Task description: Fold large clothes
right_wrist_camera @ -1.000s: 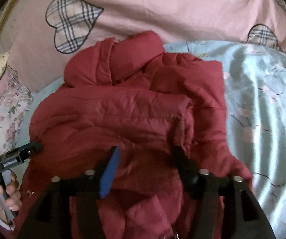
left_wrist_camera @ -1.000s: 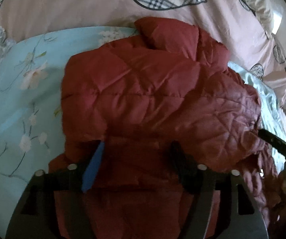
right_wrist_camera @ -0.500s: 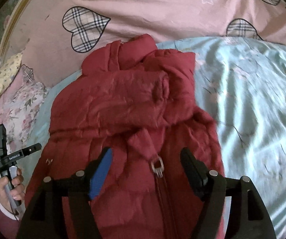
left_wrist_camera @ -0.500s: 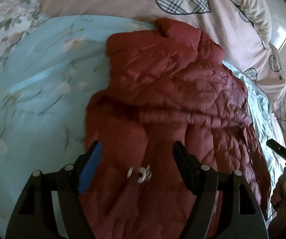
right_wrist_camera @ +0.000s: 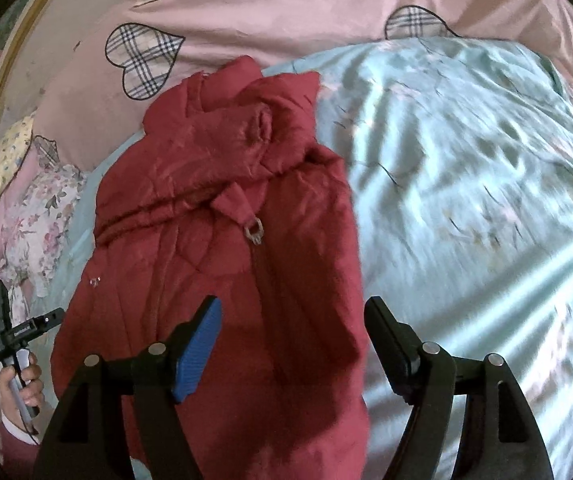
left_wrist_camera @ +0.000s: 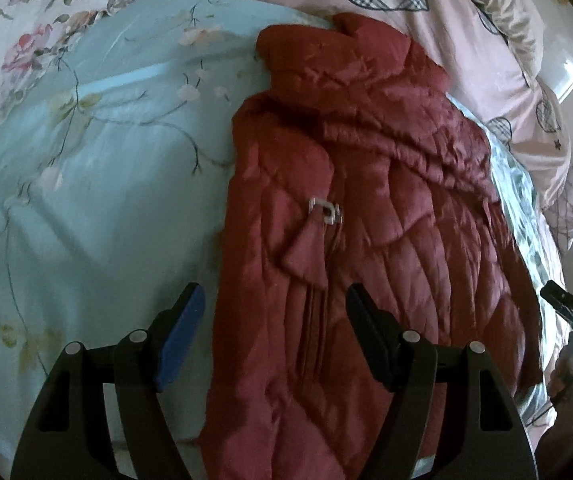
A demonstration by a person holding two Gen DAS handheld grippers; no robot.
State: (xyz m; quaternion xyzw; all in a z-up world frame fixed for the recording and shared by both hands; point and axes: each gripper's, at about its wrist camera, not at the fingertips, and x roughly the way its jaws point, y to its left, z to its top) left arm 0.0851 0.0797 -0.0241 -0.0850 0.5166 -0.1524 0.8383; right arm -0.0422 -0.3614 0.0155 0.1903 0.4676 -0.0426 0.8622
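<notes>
Both claws back, jacket released.

Pulled back from the red quilted jacket, both of them: left hand-held gripper and right hand-held gripper, a second ago low over bunched red fabric, now higher and nearer, jaws apart and empty. Spread longer down the pale blue floral quilt, no longer heaped. Now uncovered: metal buckle on a small tab, plus the zipper line below it. More quilt showing to the left in the left view and to the right in the right view.
</notes>
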